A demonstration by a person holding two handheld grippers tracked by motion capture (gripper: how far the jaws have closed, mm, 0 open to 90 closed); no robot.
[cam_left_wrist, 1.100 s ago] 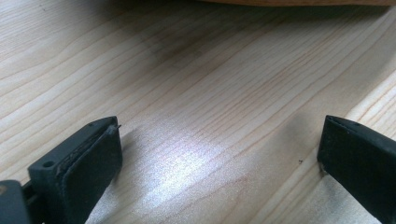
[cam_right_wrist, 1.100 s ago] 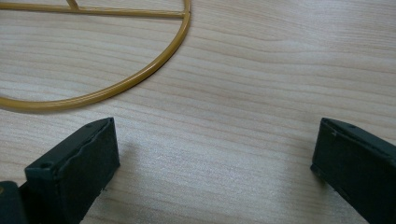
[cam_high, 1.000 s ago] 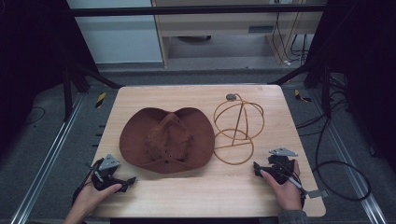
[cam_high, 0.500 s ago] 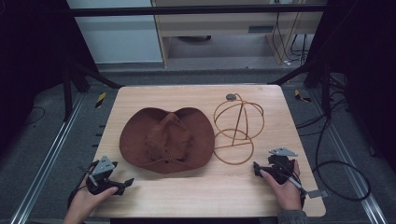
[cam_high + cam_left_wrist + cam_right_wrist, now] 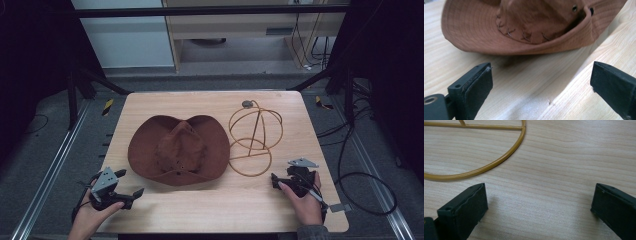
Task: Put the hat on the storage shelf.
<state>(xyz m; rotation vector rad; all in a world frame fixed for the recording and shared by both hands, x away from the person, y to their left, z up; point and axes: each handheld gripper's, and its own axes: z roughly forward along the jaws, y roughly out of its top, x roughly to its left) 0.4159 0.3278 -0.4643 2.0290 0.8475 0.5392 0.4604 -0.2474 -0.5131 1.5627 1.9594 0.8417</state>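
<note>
A brown wide-brimmed hat [image 5: 177, 150] lies crown up in the middle of the wooden table [image 5: 210, 210]. Just right of it stands a gold wire hat stand [image 5: 255, 135], its ring base touching the hat's brim. My left gripper [image 5: 129, 182] sits at the front left, open and empty, pointing at the hat. In the left gripper view the stitched brim of the hat [image 5: 524, 25] lies a short way beyond the left gripper [image 5: 542, 72]. My right gripper [image 5: 276, 181] rests at the front right, open and empty. The stand's ring base [image 5: 499, 161] curves just ahead of the right gripper [image 5: 540, 190].
Bare wood lies along the table's front edge between the two hands. Dark frame posts [image 5: 75, 85] stand off the table's left and right sides, and cables [image 5: 365, 180] run on the floor to the right.
My left gripper has slid slightly left and toward the table's front edge. The right gripper, hat and stand have stayed put.
</note>
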